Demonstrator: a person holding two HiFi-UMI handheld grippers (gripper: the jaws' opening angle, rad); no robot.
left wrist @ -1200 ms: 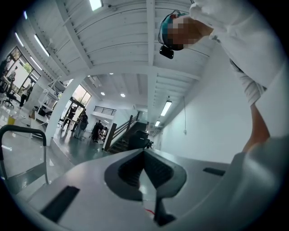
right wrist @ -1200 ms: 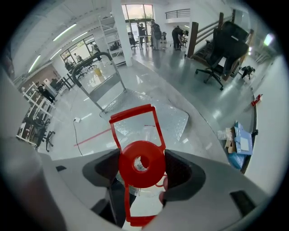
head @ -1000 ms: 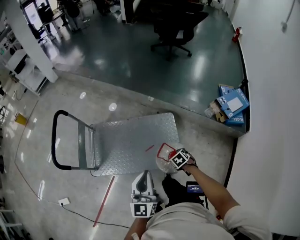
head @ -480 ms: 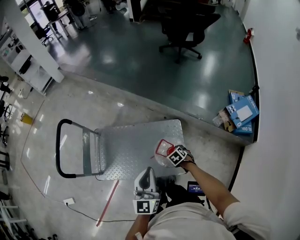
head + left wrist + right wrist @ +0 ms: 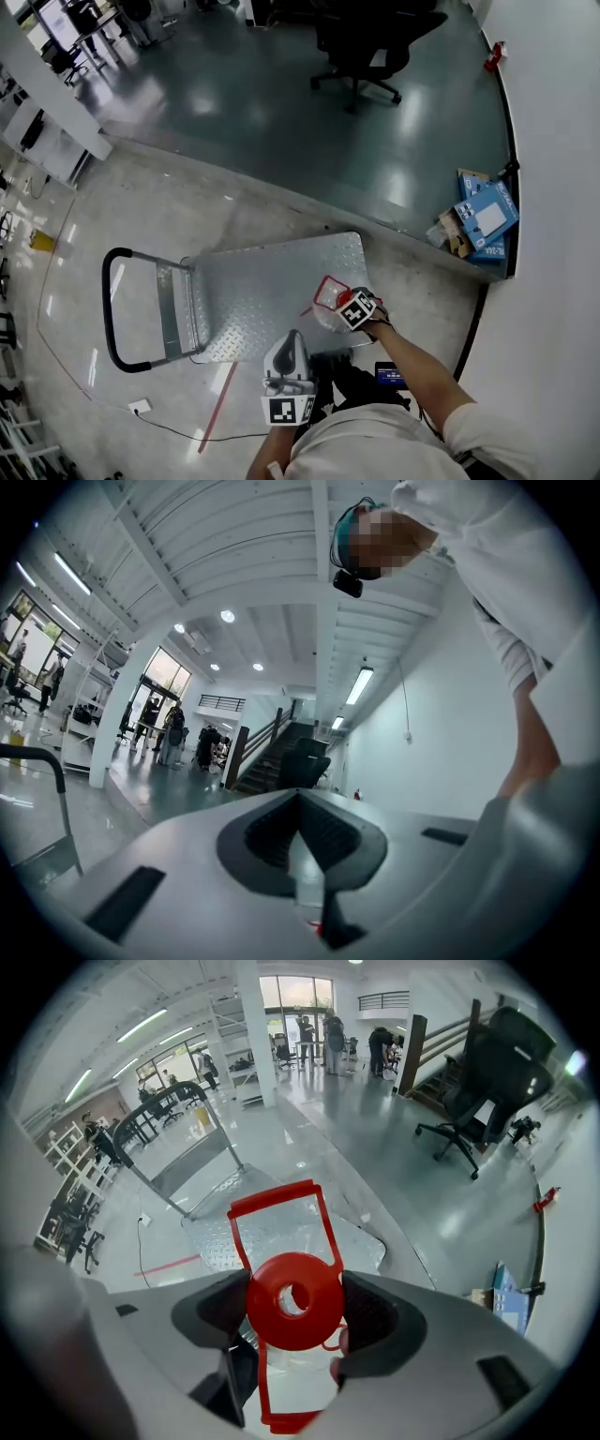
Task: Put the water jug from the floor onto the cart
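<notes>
Clear jug farther over diamond-plate cart

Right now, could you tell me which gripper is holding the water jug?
The right gripper, shut on the water jug by its red cap; the left gripper is empty.

The cart is studded metal, the water jug clear plastic.

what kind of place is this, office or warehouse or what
Likely an open-plan office or lab with a workshop side, though I can't be sure. A black office chair stands on a glossy dark floor, a steel platform cart sits on polished concrete, and a staircase rises beyond.
</notes>
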